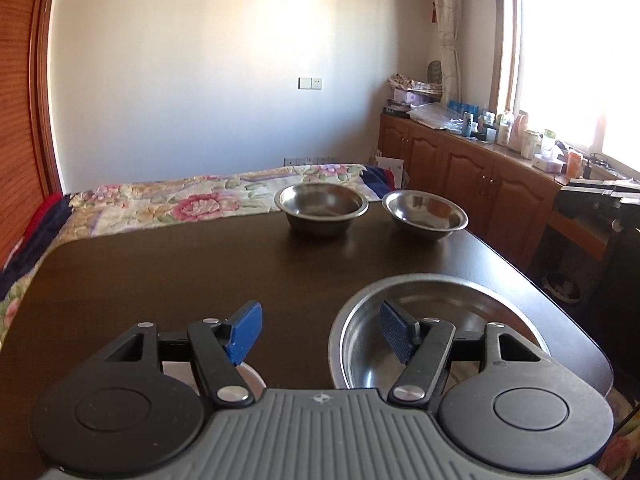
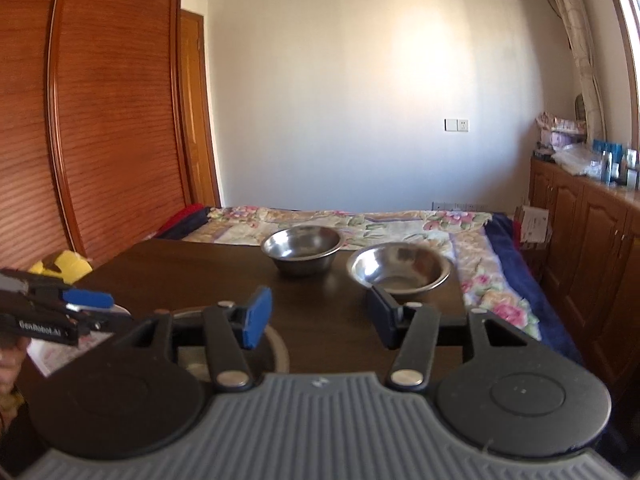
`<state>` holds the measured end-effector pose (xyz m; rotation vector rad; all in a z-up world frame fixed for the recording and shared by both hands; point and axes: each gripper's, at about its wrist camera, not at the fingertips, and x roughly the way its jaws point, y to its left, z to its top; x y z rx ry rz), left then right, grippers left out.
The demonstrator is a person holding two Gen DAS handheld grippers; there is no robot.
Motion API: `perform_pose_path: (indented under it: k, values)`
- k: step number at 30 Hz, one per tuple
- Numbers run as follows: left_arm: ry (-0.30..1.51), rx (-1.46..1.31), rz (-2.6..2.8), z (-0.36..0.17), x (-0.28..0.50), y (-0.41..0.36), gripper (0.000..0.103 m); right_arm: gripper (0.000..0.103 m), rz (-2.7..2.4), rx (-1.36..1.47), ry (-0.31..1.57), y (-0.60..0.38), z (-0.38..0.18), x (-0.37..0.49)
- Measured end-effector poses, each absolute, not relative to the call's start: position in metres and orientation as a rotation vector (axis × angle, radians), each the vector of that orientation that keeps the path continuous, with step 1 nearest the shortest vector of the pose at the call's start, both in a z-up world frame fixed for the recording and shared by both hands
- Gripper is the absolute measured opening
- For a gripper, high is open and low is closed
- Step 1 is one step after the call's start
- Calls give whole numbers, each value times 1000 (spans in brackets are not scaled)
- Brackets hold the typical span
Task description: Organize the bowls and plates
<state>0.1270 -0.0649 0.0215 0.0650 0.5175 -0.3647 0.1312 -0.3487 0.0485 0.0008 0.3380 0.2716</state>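
left gripper (image 1: 320, 332): jaws spread wide, nothing between them. We hover low over the bench (image 1: 160, 272); the right-side pad sits above the near bowl's hollow, no contact that we can see.
right gripper (image 2: 318, 318): jaws released, empty too, held over the near edge of the bench.
near bowl (image 1: 440, 320): large steel one, right-front of the bench, upright, nothing in it.
far bowls: left far bowl (image 1: 322, 208) and right far bowl (image 1: 425, 214) stand side by side at the far edge by the bed (image 1: 160, 204), near each other but apart, both upright.
plate (image 1: 250, 376): a white rim shows just under our left jaw; the right wrist view shows a pale piece under the left gripper too. Mostly hidden, so we can't tell how many.
done: nothing stacked that we can see; all three bowls sit separately.
left: we judge almost all of it remains. Nest the bowls, gather the plate(s).
next, our guess: near bowl is the closest grab for the left gripper; thin rim, likely slippery.
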Motion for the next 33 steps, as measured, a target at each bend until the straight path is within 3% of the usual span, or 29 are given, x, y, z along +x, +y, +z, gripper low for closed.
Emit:
perform_pose_path:
  k: [14,33]
  values:
    - [491,56,-345,47,173,-75,70,55,235,-70,361,-385,87,170]
    - [554,85,-321,31,281,-95,70,55,314,-2,454,-370,51,273]
